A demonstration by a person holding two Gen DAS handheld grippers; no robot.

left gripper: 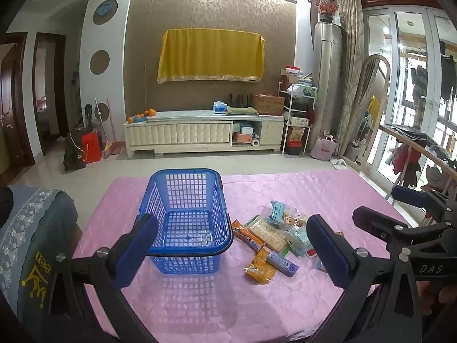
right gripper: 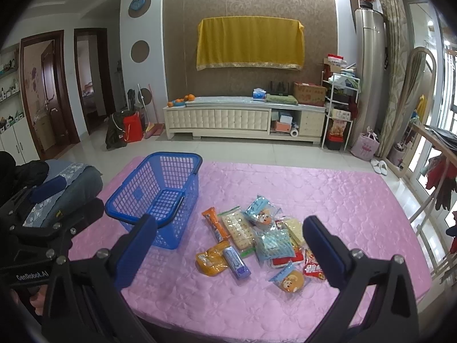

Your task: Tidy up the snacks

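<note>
Both claws, left claw (left gripper: 232,247) and right claw (right gripper: 230,250), gaped wide, empty. Blue basket (left gripper: 187,217) empty, near bench's (right gripper: 357,200) left edge; snack pile (right gripper: 257,237) just beside, right half bare.

Both wrist views face the pink table (left gripper: 285,200) from near

One blue plastic basket (right gripper: 160,191) stands empty. Beside it lies a heap of snack packets (right gripper: 257,240), about ten, though overlaps hide the exact number: two cartoon-face biscuit packs, two cracker packs, one orange bar, one purple stick.
</note>
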